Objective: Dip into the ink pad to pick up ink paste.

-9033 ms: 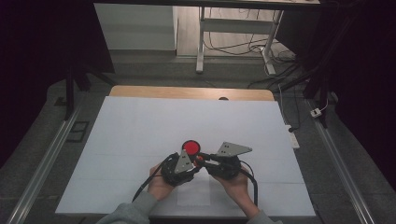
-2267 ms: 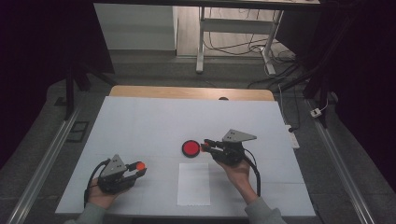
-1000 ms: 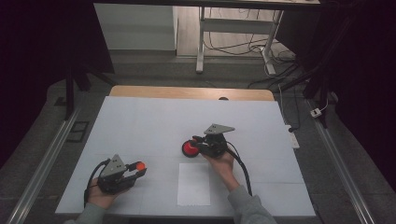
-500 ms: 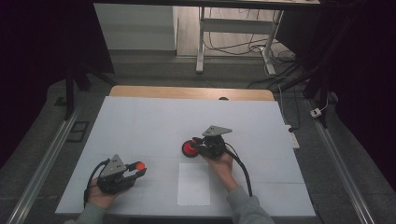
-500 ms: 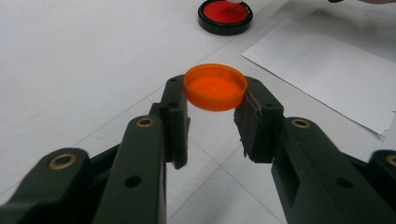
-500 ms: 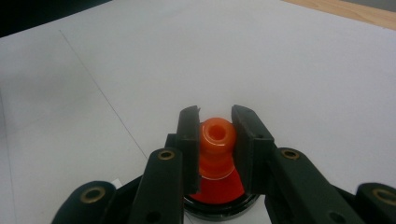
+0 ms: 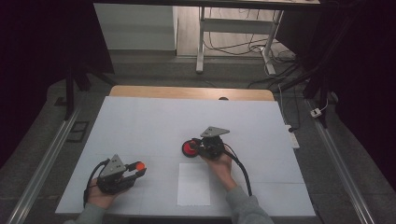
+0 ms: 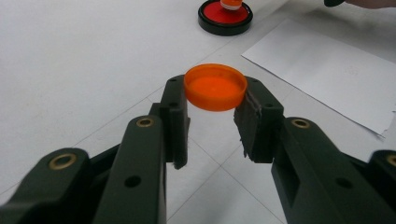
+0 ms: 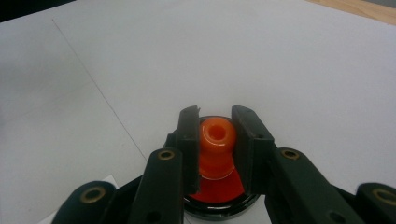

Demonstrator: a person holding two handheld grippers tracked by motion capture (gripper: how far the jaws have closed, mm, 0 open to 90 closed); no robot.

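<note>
Two light, stiff plastic pieces: the left gripper (image 8: 212,116) is pinching the orange cap (image 8: 215,87) by its rim near the surface's (image 7: 140,121) front-left corner; the right gripper (image 9: 215,154) is pinching the orange stamp (image 9: 216,147) by its waist on the ink pad (image 7: 189,148), mid-surface.

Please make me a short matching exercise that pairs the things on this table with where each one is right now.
Things:
1. orange cap
2. orange stamp
3. red ink pad
4. white paper sheet

Places:
a. flat on the table, between the two hands
b. under the stamp
c. gripped in the left tongs
d. gripped in the right tongs

Pairs: 1-c, 2-d, 3-b, 4-a
</note>
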